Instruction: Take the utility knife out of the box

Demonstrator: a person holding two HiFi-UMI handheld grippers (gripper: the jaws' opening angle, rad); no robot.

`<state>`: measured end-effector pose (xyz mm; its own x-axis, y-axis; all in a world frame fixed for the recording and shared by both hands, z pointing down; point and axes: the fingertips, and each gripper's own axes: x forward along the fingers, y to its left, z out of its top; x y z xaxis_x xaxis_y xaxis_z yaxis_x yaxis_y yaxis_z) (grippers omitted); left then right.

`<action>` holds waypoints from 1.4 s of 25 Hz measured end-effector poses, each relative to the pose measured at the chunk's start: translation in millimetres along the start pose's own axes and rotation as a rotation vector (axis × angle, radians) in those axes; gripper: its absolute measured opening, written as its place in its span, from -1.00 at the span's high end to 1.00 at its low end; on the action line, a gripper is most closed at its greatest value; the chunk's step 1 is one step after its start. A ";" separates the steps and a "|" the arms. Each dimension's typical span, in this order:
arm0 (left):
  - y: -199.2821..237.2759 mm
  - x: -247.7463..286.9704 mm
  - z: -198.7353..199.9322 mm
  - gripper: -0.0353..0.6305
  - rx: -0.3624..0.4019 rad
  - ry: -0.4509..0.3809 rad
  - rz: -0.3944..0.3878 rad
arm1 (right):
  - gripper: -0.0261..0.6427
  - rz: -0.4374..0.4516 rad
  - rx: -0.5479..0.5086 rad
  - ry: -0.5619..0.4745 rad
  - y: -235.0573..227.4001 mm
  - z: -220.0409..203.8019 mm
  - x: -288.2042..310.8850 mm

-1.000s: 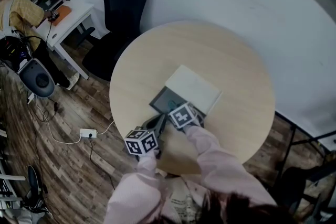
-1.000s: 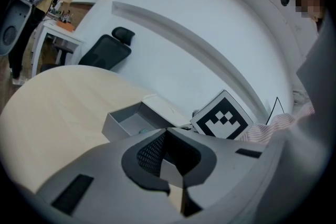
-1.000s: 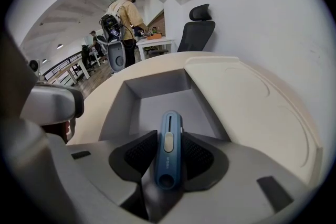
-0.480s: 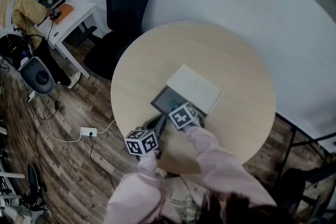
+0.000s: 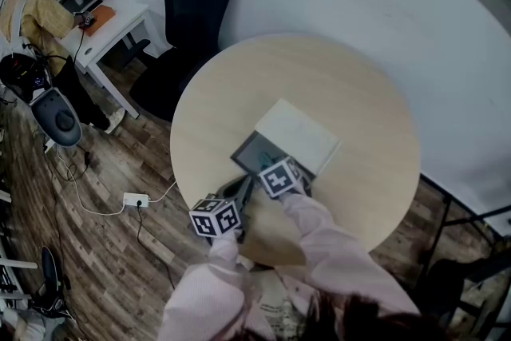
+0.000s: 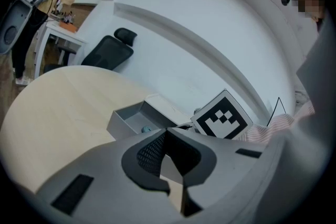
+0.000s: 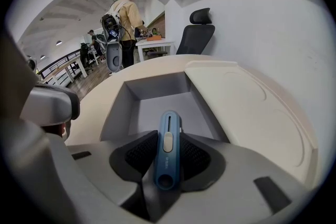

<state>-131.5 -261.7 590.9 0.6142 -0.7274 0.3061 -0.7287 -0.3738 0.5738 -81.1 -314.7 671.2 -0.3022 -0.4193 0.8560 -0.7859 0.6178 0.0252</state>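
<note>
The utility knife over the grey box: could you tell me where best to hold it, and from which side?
Grip the utility knife across its slim body near the slider, coming from above through the open top of the box; the walls block the sides. The right gripper is clamped on it this way.

Box (image 5: 257, 149): is sitting on the table (image 5: 311, 68), near side.
Lid (image 5: 297, 132): is lying against the box, behind it.
Utility knife (image 7: 167, 157): is resting between the right hand-held gripper's (image 7: 168, 136) jaws.
</note>
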 end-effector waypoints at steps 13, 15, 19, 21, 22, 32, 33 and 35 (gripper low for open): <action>0.8 -1.3 5.7 0.88 0.011 -0.016 0.004 | 0.53 0.082 0.038 -0.129 8.5 22.6 -21.3; -0.6 -1.3 8.0 0.88 0.016 -0.018 0.002 | 0.53 0.090 0.041 -0.163 8.8 29.1 -27.6; -3.4 -0.1 9.8 0.88 0.027 -0.016 -0.004 | 0.53 0.114 0.063 -0.208 10.4 36.9 -37.4; -2.7 0.6 10.5 0.88 0.031 -0.014 -0.004 | 0.53 0.123 0.070 -0.228 10.5 40.0 -41.7; -1.8 0.3 11.0 0.88 0.032 -0.013 -0.002 | 0.53 0.119 0.071 -0.240 8.9 41.5 -43.7; -1.5 -2.3 18.4 0.88 0.055 -0.026 -0.001 | 0.53 0.160 0.112 -0.407 5.3 57.5 -70.8; -1.5 -2.3 18.4 0.88 0.058 -0.028 -0.001 | 0.53 0.166 0.115 -0.423 5.6 59.0 -74.3; -2.3 -2.7 18.5 0.88 0.064 -0.032 -0.003 | 0.53 0.183 0.123 -0.457 6.3 61.6 -81.5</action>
<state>-137.1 -269.5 574.8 0.6072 -0.7437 0.2797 -0.7453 -0.4112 0.5248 -94.7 -317.6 569.8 -0.6248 -0.5766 0.5264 -0.7473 0.6370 -0.1892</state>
